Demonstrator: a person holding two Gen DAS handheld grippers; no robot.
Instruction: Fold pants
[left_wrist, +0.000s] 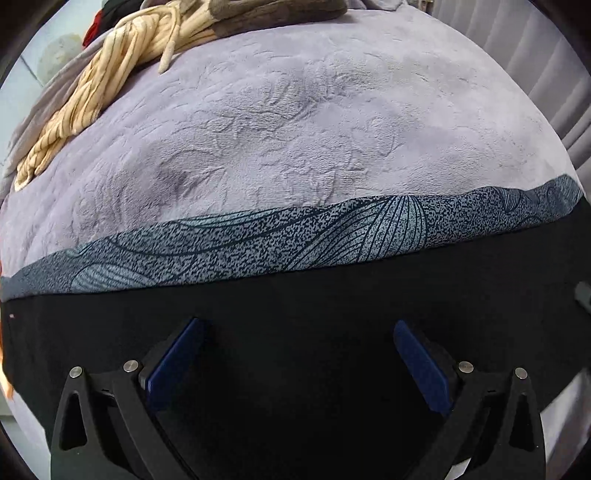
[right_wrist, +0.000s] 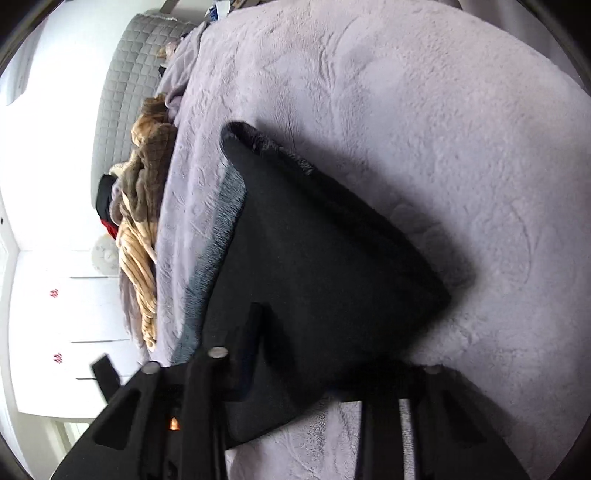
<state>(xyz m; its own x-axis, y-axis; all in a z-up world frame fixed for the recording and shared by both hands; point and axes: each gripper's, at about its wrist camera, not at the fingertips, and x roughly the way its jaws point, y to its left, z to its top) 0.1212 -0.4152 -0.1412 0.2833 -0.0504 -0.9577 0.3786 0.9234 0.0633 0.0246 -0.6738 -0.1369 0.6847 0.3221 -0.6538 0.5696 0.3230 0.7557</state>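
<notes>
The black pants (left_wrist: 295, 295) lie across the lilac bed blanket (left_wrist: 295, 129), over a blue-grey patterned cloth (left_wrist: 258, 240). My left gripper (left_wrist: 297, 354) is open just above the black fabric, its blue pads (left_wrist: 173, 362) spread wide, holding nothing. In the right wrist view the pants (right_wrist: 314, 258) are lifted into a folded wedge over the blanket (right_wrist: 443, 147). My right gripper (right_wrist: 317, 376) sits at the near edge of that fabric. Its left finger (right_wrist: 251, 332) presses against the cloth and the right finger is hidden, so I cannot tell its state.
A cream striped garment (left_wrist: 92, 85) and a brown one (left_wrist: 258, 14) lie bunched along the far edge of the bed; they also show in the right wrist view (right_wrist: 140, 240). A grey quilted headboard (right_wrist: 125, 92) and white wall stand beyond. Curtains (left_wrist: 535, 74) hang at the right.
</notes>
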